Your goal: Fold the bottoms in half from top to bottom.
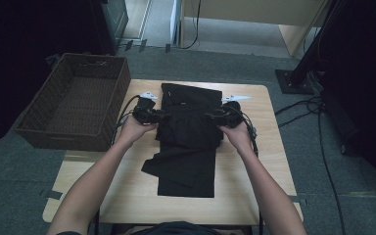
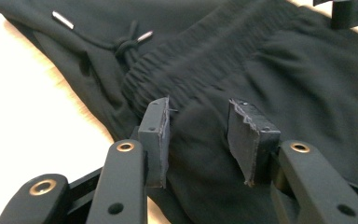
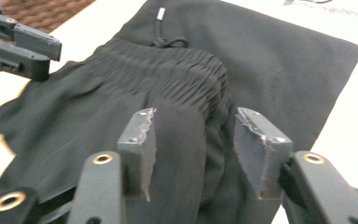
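Note:
Black drawstring trousers (image 1: 188, 142) lie folded on the wooden table (image 1: 127, 191), waistband bunched over the middle. My left gripper (image 1: 159, 116) reaches in from the garment's left edge and my right gripper (image 1: 208, 116) from its right edge. In the left gripper view the left gripper (image 2: 200, 135) is open, with the elastic waistband (image 2: 186, 79) just beyond its pads. In the right gripper view the right gripper (image 3: 193, 144) is open around a loose fold of the trousers (image 3: 182, 140); the pads stand off the cloth. The knotted drawstring (image 2: 126, 44) lies on the fabric.
A brown wicker basket (image 1: 63, 137) stands at the table's left side, partly off its edge. Cables trail from both grippers over the table. A black stand base (image 1: 293, 81) and loose cables lie on the carpet to the right.

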### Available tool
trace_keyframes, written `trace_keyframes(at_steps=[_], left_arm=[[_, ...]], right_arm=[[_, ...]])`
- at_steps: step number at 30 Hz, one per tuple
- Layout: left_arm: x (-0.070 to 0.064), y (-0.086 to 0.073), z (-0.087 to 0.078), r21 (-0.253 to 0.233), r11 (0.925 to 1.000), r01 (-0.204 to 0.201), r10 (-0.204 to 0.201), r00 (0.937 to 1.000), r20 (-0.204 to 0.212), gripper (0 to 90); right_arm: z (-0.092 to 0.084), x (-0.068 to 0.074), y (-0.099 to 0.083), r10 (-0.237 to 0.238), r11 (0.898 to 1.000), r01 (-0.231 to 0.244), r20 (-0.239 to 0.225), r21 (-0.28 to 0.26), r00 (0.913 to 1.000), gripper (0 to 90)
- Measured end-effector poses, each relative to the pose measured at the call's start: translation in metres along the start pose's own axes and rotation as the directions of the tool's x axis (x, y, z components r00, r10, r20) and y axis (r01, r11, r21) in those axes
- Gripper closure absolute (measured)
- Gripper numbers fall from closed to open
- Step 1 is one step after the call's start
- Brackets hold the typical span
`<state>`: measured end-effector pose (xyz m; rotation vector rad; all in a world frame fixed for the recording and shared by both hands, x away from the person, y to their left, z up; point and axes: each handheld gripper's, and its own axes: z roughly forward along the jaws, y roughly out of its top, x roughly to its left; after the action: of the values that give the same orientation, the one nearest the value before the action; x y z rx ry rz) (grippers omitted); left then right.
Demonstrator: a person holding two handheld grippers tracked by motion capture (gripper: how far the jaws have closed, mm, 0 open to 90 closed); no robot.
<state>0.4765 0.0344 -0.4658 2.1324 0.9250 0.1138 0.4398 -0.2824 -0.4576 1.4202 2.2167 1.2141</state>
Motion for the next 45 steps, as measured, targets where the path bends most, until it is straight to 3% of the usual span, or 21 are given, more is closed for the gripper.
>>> trace_keyframes(at_steps=[5,10,11,15,18,23,24,27,31,33,37,38,39,41,45], left_arm=[[0.008,-0.005,0.018,0.050,0.9986,0.018,-0.018,0.9998,-0.002,55.8],[0.010,-0.017,0.025,0.056,0.9984,0.012,-0.011,0.9999,-0.013,53.5],[0.010,-0.019,0.027,0.067,0.9975,0.021,-0.021,0.9998,-0.005,53.3],[0.009,-0.021,0.030,0.063,0.9976,0.029,-0.029,0.9995,-0.010,52.4],[0.006,-0.019,0.032,0.066,0.9977,0.013,-0.012,0.9997,-0.023,54.4],[0.002,-0.020,0.036,0.055,0.9983,-0.018,0.021,0.9987,-0.046,71.7],[0.001,-0.019,0.037,0.062,0.9975,-0.035,0.039,0.9975,-0.059,73.2],[0.002,-0.017,0.038,0.064,0.9975,-0.029,0.033,0.9975,-0.062,74.2],[0.005,-0.007,0.031,0.013,0.9999,-0.010,0.011,0.9985,-0.053,73.5],[0.001,0.000,0.022,-0.024,0.9995,-0.020,0.019,0.9989,-0.043,71.8],[-0.005,0.007,0.003,-0.070,0.9971,-0.032,0.030,0.9993,-0.022,70.7],[-0.009,0.008,-0.005,-0.085,0.9957,-0.037,0.037,0.9993,-0.006,70.7],[-0.017,0.008,-0.018,-0.102,0.9929,-0.060,0.062,0.9980,0.012,71.7],[-0.028,0.006,-0.032,-0.121,0.9899,-0.075,0.078,0.9967,0.023,72.9],[-0.048,-0.011,-0.057,-0.156,0.9848,-0.077,0.089,0.9933,0.073,73.6]], right_arm=[[0.032,-0.004,-0.009,0.031,0.996,-0.030,-0.010,0.083,0.9995,41.6],[0.045,-0.007,-0.019,0.041,0.988,-0.039,-0.008,0.151,0.9991,41.2],[0.047,-0.008,-0.021,0.061,0.988,-0.059,-0.015,0.146,0.9980,42.2],[0.047,-0.005,-0.026,0.043,0.992,-0.040,-0.020,0.122,0.9989,48.5],[0.049,0.001,-0.027,-0.005,0.993,0.003,0.018,0.116,0.9998,54.6],[0.053,0.007,-0.028,-0.064,0.994,0.058,0.060,0.095,0.9962,69.2],[0.054,0.007,-0.028,-0.053,0.995,0.048,0.065,0.084,0.9965,71.7],[0.058,0.007,-0.027,-0.033,0.998,0.029,0.079,0.058,0.9963,76.8],[0.059,0.002,-0.018,0.001,0.997,-0.006,0.058,0.083,0.9983,79.1],[0.054,0.003,-0.011,-0.016,0.998,0.013,0.063,0.056,0.9979,79.3],[0.036,0.006,-0.001,-0.006,1.000,0.006,0.043,0.003,0.9991,79.0],[0.028,0.008,0.002,-0.009,1.000,0.010,0.031,-0.008,0.9995,78.7],[0.009,0.016,0.006,-0.035,0.999,0.035,0.009,-0.029,0.9993,78.6],[-0.006,0.023,0.008,-0.056,0.998,0.056,0.003,-0.043,0.9985,78.6],[-0.044,0.046,0.000,-0.111,0.991,0.108,-0.038,-0.074,0.9931,78.2]])
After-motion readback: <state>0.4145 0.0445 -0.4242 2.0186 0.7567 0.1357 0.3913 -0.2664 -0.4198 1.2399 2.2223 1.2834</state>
